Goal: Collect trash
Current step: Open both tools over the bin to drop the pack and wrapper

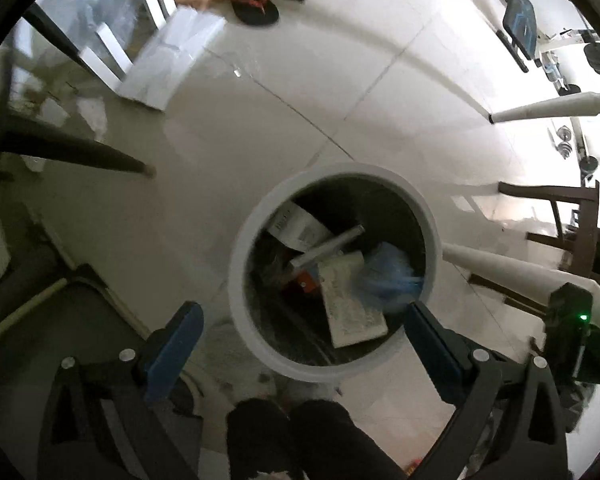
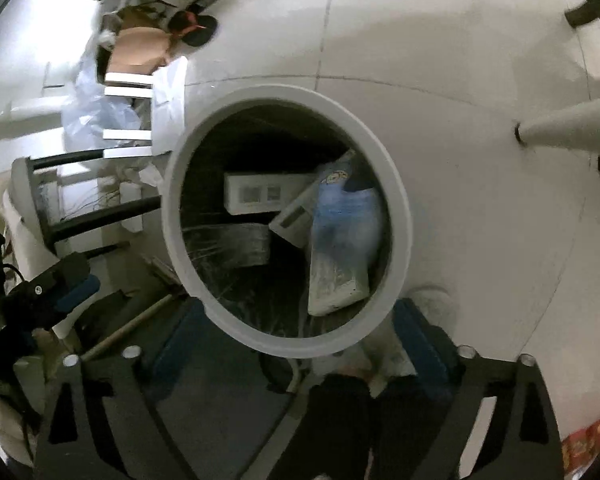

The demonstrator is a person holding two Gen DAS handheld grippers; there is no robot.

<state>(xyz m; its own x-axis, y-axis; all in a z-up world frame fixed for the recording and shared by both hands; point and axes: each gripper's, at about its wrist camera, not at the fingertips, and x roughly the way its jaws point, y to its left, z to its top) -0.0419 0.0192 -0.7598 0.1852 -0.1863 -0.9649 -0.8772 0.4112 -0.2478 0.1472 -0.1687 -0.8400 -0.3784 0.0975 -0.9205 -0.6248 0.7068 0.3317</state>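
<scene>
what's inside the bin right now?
The bin holds a white labelled box, a flat grey carton, a blue wrapper and a small orange item. The pile covers whatever lies under it.

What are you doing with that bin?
A person is collecting trash with two tongs. Both hang open over the bin, which stands on the floor. The left tongs and the right tongs hold nothing. Inside the bin lie boxes, a blue packet and other scraps. Nothing is being picked up at this moment.
</scene>
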